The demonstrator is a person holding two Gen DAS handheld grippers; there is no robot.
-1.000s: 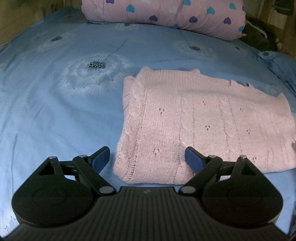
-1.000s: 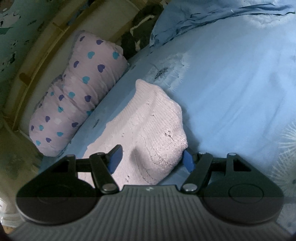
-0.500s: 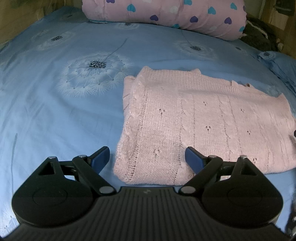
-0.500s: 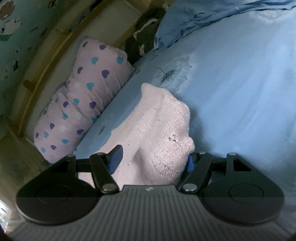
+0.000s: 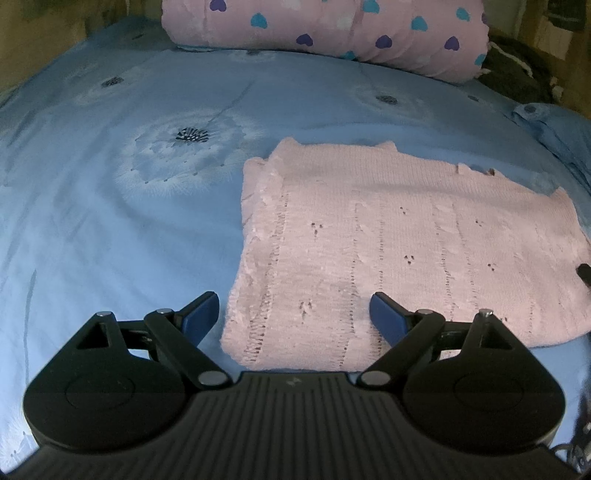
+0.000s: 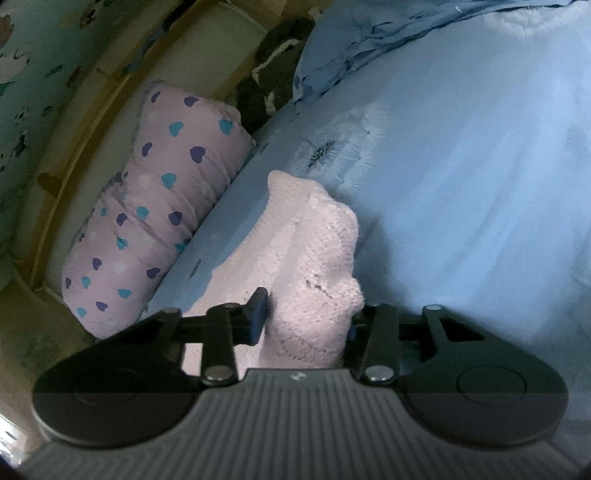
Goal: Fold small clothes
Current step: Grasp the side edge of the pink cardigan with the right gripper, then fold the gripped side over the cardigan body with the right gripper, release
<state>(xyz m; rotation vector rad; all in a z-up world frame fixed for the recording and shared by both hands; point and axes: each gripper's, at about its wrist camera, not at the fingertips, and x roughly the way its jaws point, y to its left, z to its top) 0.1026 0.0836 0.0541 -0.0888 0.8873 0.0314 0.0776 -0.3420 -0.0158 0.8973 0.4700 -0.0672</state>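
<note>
On the blue bed, a soft, floppy pink knit sweater bunches as the right gripper jaws, just closing, clamp its edge; the left gripper hangs wide apart.

A pink knitted sweater lies flat on a blue bedsheet printed with dandelions. The left gripper hovers over its near-left corner, jaws wide apart. A pink pillow with hearts lies beyond.
</note>
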